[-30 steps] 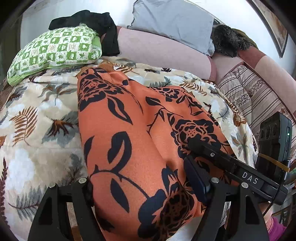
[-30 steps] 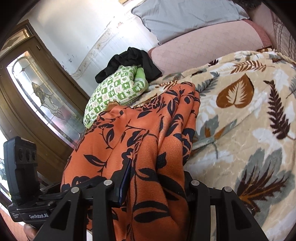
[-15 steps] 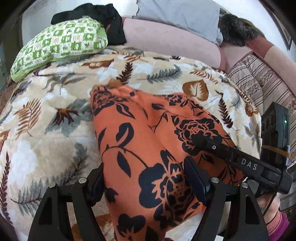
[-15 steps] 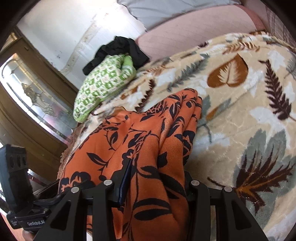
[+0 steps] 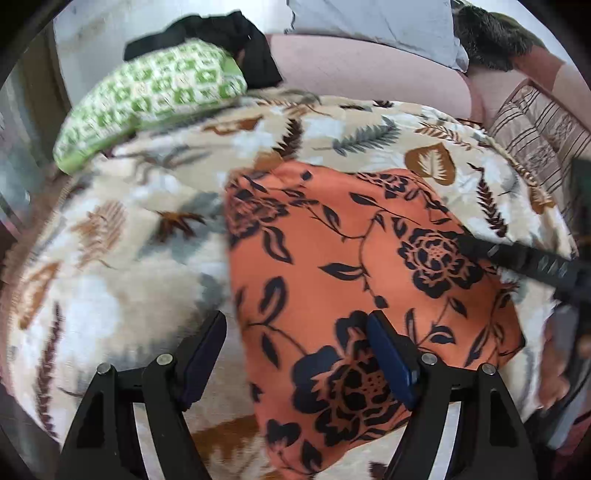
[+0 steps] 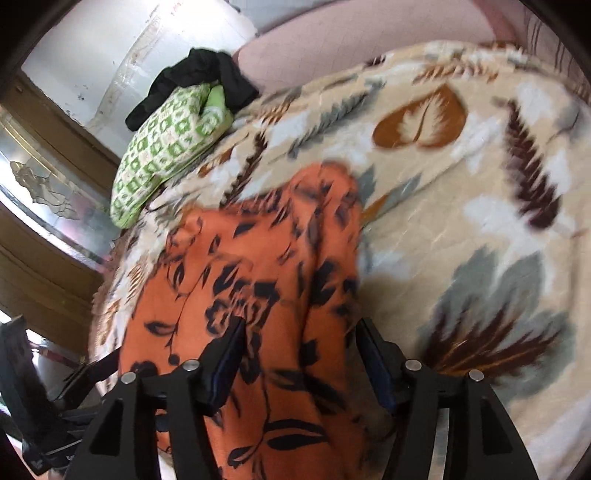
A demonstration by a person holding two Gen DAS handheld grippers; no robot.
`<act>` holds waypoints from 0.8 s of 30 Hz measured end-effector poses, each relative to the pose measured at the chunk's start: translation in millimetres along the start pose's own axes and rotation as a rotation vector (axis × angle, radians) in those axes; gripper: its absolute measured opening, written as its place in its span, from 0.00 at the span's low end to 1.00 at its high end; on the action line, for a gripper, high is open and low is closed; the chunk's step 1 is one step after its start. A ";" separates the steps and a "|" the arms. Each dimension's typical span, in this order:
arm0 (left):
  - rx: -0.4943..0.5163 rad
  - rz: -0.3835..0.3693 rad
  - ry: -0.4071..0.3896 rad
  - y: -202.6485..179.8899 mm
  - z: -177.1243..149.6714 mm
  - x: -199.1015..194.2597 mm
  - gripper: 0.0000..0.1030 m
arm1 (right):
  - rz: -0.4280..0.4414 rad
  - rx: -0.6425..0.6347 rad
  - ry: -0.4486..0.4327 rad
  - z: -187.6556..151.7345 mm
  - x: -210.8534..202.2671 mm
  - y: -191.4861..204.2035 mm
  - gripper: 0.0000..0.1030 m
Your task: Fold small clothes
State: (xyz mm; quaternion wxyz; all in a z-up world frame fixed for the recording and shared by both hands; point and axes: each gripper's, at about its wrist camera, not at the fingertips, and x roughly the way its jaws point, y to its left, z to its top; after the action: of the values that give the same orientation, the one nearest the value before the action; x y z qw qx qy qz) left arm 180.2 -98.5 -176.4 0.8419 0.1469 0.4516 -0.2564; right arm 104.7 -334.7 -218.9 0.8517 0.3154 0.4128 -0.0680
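Observation:
An orange garment with black flowers (image 5: 354, 280) lies folded over on the leaf-print blanket (image 5: 110, 288); it also shows in the right wrist view (image 6: 251, 280). My left gripper (image 5: 295, 347) is open just above its near left edge, jaws wide apart, one pad over the cloth and one over the blanket. My right gripper (image 6: 299, 350) is open too, jaws straddling the cloth's near right part. The right gripper's finger (image 5: 517, 258) lies across the garment's right side in the left wrist view.
A green-and-white patterned pillow (image 5: 147, 99) and a black cloth (image 5: 221, 33) lie at the far left of the bed. Pink bolsters (image 5: 369, 74), a grey pillow (image 5: 369, 22) and a striped cushion (image 5: 543, 140) line the back. A wooden glass door (image 6: 44, 206) stands left.
Both grippers pulled the garment's far end back toward me, folding it shorter, then opened and let the cloth go. The view is blurred with motion.

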 end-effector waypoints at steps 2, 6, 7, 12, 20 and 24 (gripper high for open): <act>0.001 0.034 -0.012 1.3 -0.4 -3.4 0.77 | -0.044 -0.013 -0.058 6.8 -15.5 0.7 0.63; 0.005 0.080 -0.020 3.2 1.0 -2.9 0.77 | 0.018 -0.070 -0.192 13.0 -49.9 12.5 0.62; 0.009 0.091 -0.021 3.1 1.8 -2.0 0.77 | 0.038 -0.096 -0.204 12.9 -54.2 17.7 0.58; 0.017 0.108 -0.007 3.1 2.3 5.8 0.77 | 0.158 -0.173 -0.159 8.3 -45.7 43.8 0.38; 0.016 0.092 0.038 8.9 0.4 23.0 0.78 | 0.053 -0.070 0.080 3.9 23.4 31.7 0.37; 0.007 0.073 0.033 12.5 3.2 23.7 0.78 | 0.031 -0.108 0.003 21.7 9.5 48.6 0.37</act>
State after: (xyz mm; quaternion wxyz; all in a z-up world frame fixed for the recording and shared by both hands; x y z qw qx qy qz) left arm 200.4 -96.8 -194.2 0.8428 0.1704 0.4587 -0.2244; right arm 143.5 -307.7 -192.7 0.8678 0.2757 0.4121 -0.0320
